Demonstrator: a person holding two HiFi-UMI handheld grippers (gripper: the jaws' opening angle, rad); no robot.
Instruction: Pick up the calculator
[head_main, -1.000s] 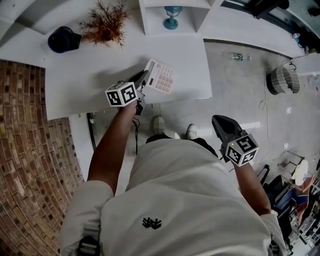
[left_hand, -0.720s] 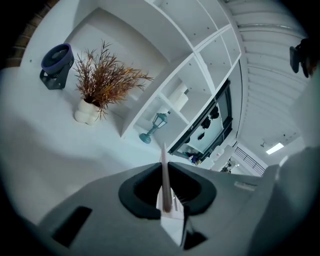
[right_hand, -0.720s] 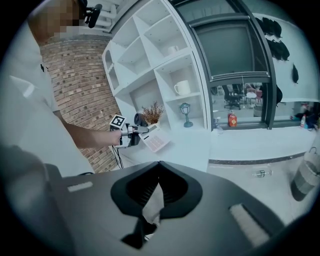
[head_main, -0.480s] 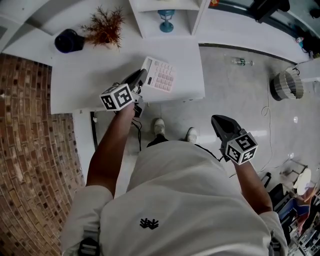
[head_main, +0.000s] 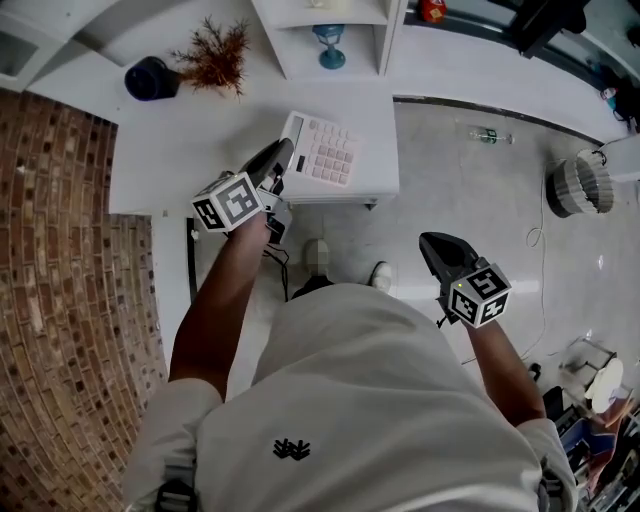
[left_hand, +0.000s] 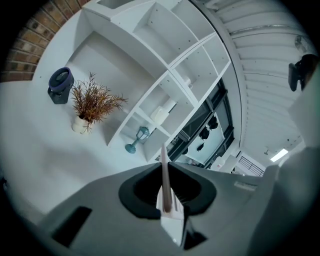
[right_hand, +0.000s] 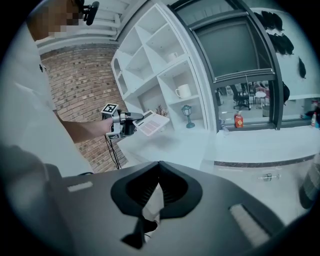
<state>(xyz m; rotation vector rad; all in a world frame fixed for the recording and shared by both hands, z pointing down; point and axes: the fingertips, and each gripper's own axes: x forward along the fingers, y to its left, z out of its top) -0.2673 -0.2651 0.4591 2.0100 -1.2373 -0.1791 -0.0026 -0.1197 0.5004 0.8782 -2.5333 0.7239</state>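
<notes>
Bright even daylight, soft shadows; fisheye warping, dark vignetted corners, foreground blurred.

One calculator (head_main: 322, 150) was counted, and two grippers: the left gripper (head_main: 278, 160) and the right gripper (head_main: 436, 245). One table (head_main: 180, 150), one plant (head_main: 215, 55), one fan (head_main: 150, 78), one lantern (head_main: 330, 45) and one mug (right_hand: 183, 91) were counted. Two bottles were seen: a clear bottle (head_main: 488, 135) and a red bottle (head_main: 432, 10).

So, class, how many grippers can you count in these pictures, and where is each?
2. The left gripper holds the calculator above the white table; the right gripper, shut and empty, hangs over the floor. Neither is hidden.
</notes>
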